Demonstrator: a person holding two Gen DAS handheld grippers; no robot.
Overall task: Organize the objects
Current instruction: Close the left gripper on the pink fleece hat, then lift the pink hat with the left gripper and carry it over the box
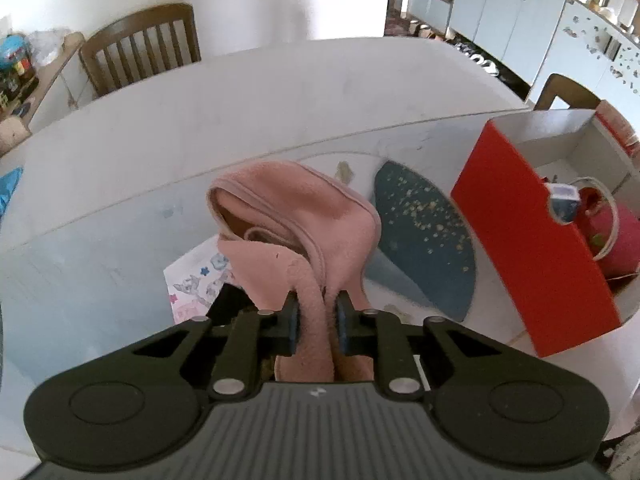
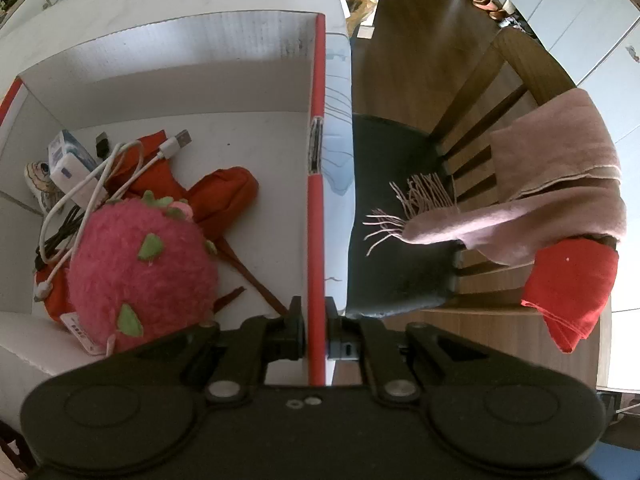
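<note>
My left gripper [image 1: 318,300] is shut on a pink fleece cloth [image 1: 296,208], which hangs bunched in front of the fingers above the white table [image 1: 240,100]. A red cardboard box [image 1: 520,232] stands to its right. In the right wrist view my right gripper [image 2: 313,308] is shut on that box's red side wall [image 2: 316,240], one finger inside and one outside. Inside the box lie a pink plush fruit [image 2: 144,268], a white USB cable [image 2: 120,168], a small white-and-blue carton [image 2: 70,160] and a red cloth [image 2: 224,196].
A blue speckled oval mat [image 1: 424,232] and a printed sheet [image 1: 196,284] lie on the table under the cloth. One wooden chair [image 1: 144,48] stands at the far side. Another chair beside the box carries a fringed pink scarf [image 2: 560,184] and a red cloth [image 2: 568,284].
</note>
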